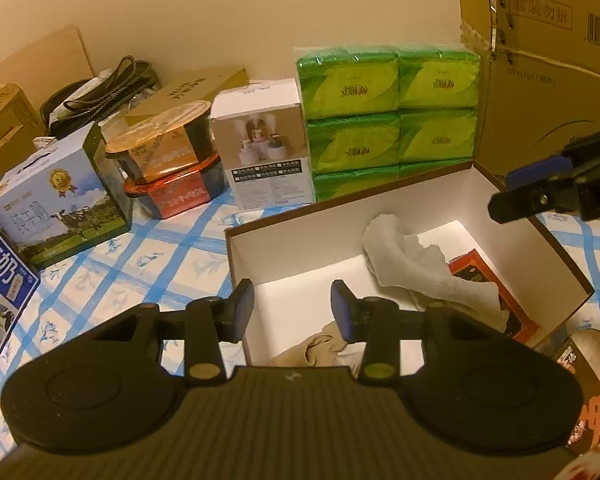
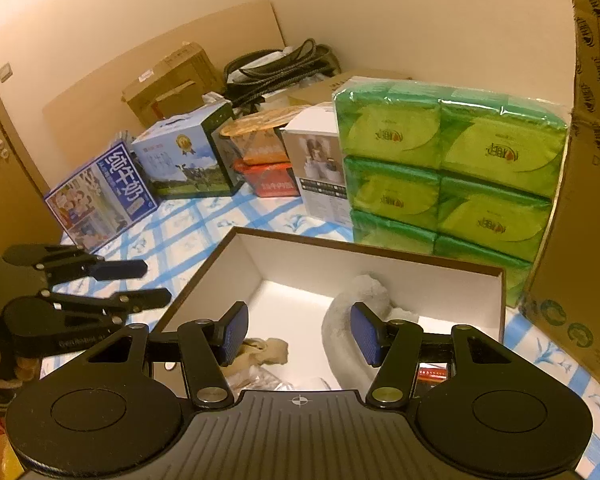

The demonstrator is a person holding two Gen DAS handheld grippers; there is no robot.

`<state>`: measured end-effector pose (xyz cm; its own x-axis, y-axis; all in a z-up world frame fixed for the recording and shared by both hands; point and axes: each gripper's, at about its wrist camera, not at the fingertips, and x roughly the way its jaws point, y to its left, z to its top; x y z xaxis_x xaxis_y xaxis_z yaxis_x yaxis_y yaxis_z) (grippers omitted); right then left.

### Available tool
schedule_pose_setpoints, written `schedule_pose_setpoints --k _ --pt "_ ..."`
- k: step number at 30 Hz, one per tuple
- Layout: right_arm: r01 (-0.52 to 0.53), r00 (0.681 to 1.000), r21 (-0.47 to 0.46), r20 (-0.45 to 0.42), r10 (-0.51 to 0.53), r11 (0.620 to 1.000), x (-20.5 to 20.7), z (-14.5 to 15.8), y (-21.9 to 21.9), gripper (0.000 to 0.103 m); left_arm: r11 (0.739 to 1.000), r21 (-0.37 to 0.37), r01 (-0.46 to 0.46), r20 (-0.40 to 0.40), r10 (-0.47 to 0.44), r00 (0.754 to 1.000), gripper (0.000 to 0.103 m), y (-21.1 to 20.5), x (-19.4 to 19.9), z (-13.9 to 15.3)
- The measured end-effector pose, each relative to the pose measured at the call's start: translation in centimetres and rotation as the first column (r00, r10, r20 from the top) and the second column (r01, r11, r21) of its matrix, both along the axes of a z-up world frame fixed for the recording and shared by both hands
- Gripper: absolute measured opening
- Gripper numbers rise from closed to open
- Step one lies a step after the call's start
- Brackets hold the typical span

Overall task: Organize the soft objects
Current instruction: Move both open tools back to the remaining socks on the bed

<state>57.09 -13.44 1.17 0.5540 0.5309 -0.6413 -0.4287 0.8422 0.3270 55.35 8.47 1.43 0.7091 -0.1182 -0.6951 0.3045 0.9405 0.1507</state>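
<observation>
The open box (image 1: 400, 216) is matt white card inside, and in it lies a fluffy, rough grey-white cloth (image 1: 412, 268) beside a crumpled beige fabric (image 1: 320, 346). Behind the box, the green tissue packs (image 1: 392, 120) wear glossy, crinkled plastic film. Right of them stands a matt brown corrugated carton (image 1: 548, 80).

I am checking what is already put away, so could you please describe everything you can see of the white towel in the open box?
The white towel is a soft, fluffy, terry-like cloth, crumpled rather than folded. It lies inside the open box, towards its right side, one end bunched up near the back wall, the rest trailing forward. It drapes partly over a red packet on the box floor. A beige cloth lies apart from it at the front. Neither gripper touches it.
</observation>
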Motion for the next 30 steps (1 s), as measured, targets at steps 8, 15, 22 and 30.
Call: schedule_pose_setpoints --k 8,15,22,30 --pt "0.005 1.000 0.002 0.012 -0.005 1.000 -2.6 1.6 -1.3 0.057 0.999 -0.008 -0.033 0.012 0.033 0.999 0.042 1.1 -2.2 2.3" --pt "0.010 1.000 0.016 0.023 -0.010 1.000 -6.3 3.2 -3.0 0.059 0.996 -0.024 -0.083 0.032 0.084 0.996 0.044 2.9 -5.8 5.2" --pt "0.022 0.998 0.040 0.064 -0.025 0.999 -11.8 4.9 -4.8 0.072 0.990 -0.033 -0.140 0.069 0.142 0.987 0.052 5.2 -11.4 8.6" --pt "0.061 0.993 0.091 0.094 -0.070 0.994 -19.0 5.9 -7.4 0.077 0.980 -0.042 -0.193 0.111 0.197 0.974 0.060 6.9 -18.8 10.9"
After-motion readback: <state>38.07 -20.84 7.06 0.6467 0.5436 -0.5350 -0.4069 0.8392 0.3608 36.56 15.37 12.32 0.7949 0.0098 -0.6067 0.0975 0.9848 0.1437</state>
